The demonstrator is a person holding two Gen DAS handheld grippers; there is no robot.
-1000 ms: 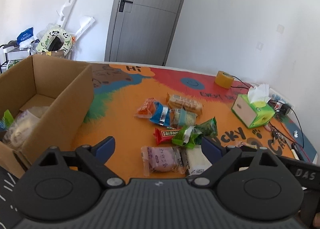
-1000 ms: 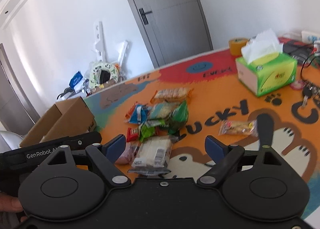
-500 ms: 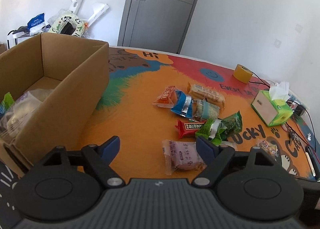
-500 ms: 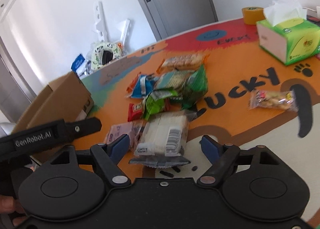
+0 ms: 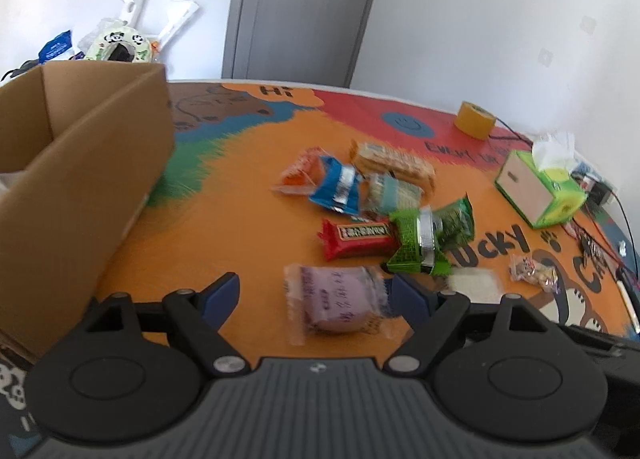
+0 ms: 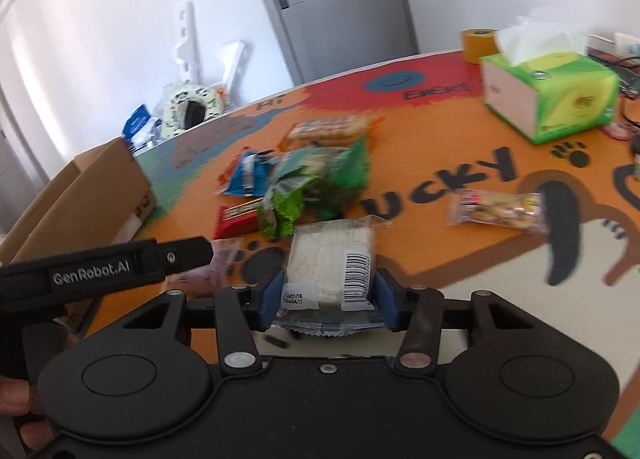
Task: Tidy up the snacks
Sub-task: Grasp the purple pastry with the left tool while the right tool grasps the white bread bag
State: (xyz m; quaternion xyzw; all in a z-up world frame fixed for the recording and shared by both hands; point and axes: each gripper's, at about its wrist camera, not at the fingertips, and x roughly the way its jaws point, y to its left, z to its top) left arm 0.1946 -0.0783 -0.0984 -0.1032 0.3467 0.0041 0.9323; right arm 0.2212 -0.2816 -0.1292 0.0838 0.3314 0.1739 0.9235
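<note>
Flanking white packet (image 6: 330, 259): blue pads (image 6: 272, 291).

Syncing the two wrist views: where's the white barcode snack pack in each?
Left wrist: white snack pack sits low and right of centre, blurred, just beyond the right blue pad, right of the pink pack.
Right wrist: same pack is bottom centre, between the right gripper pads.
Shared landmark: green tissue box.

The box (image 5: 80, 163) is matt brown cardboard. The snack packets (image 5: 372, 215) are glossy plastic film, some with shiny foil. The white packet (image 6: 332, 263) is clear, crinkled wrap. The table mat (image 5: 224, 219) looks smooth.
</note>
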